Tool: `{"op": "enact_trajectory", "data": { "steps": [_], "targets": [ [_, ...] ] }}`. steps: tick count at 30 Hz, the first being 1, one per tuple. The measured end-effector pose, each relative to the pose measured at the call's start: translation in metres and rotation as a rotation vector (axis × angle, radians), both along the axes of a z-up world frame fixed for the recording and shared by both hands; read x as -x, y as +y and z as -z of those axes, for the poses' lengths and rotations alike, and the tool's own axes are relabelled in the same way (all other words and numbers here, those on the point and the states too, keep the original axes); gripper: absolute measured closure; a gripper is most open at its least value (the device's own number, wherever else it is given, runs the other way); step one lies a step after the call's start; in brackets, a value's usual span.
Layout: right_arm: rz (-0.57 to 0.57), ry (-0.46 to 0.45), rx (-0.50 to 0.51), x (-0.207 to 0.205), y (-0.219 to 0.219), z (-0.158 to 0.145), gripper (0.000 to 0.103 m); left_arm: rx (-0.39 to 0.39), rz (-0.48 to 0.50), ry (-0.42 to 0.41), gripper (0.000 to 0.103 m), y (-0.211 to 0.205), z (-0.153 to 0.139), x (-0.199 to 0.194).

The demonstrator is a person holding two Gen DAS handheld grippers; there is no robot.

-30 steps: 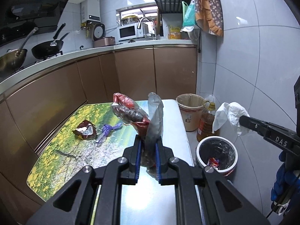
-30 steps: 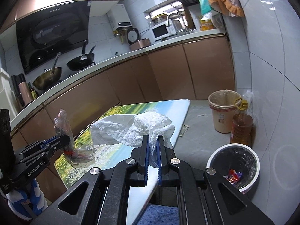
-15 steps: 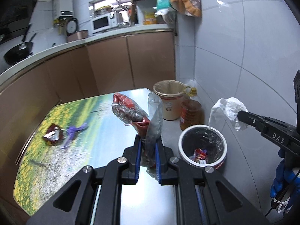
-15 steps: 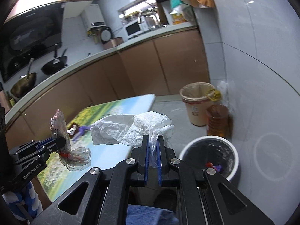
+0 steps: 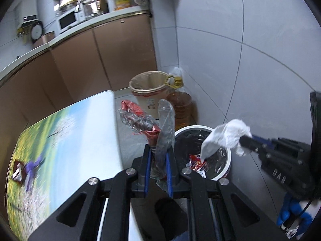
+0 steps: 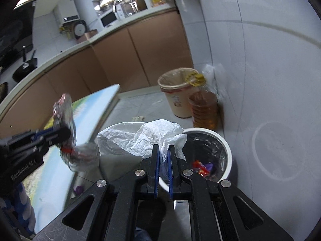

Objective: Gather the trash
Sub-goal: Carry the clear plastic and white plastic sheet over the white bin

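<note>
Left wrist view: the left gripper (image 5: 157,154) is clamped on a crumpled clear and red plastic wrapper (image 5: 146,124), which sticks up and forward from between the blue pads. Just to its right and below stands a white trash bin (image 5: 225,172) with a black liner and some colourful wrappers inside. The right gripper (image 5: 248,139) reaches in from the right, holding a white tissue (image 5: 224,135) over the bin's opening. To the left lies the desk (image 5: 66,140) with its landscape print, where a small dark wrapper (image 5: 18,173) and a purple scrap (image 5: 33,165) remain, blurred.

Right wrist view: the right gripper (image 6: 164,156) pinches the white tissue (image 6: 140,138), which billows up and left of the pads. The bin (image 6: 226,150) sits directly ahead and below, slightly right. Beyond it stand a beige bucket (image 6: 178,98) and an oil bottle (image 6: 204,108) against the wall. At left, the left gripper (image 6: 64,134) holds the wrapper (image 6: 64,116) by the desk (image 6: 60,172) edge.
</note>
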State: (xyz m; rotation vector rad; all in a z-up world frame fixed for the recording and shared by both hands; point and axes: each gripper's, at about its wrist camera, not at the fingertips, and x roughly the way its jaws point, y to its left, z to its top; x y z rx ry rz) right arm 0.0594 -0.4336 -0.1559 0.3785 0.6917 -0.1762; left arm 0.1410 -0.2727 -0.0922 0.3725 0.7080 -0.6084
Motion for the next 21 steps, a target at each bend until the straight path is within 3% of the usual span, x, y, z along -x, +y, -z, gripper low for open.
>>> {"op": "enact_trajectory", "data": {
  "steps": [9, 21],
  "targets": [
    [0.076, 0.1, -0.017, -0.037, -0.041, 0.057, 0.096, -0.117, 0.067, 0.01, 0.089, -0.082, 0.041, -0.042],
    [0.11, 0.186, -0.033, -0.076, -0.069, 0.111, 0.093, -0.133, 0.07, 0.09, 0.088, -0.132, 0.086, -0.08]
  ]
}}
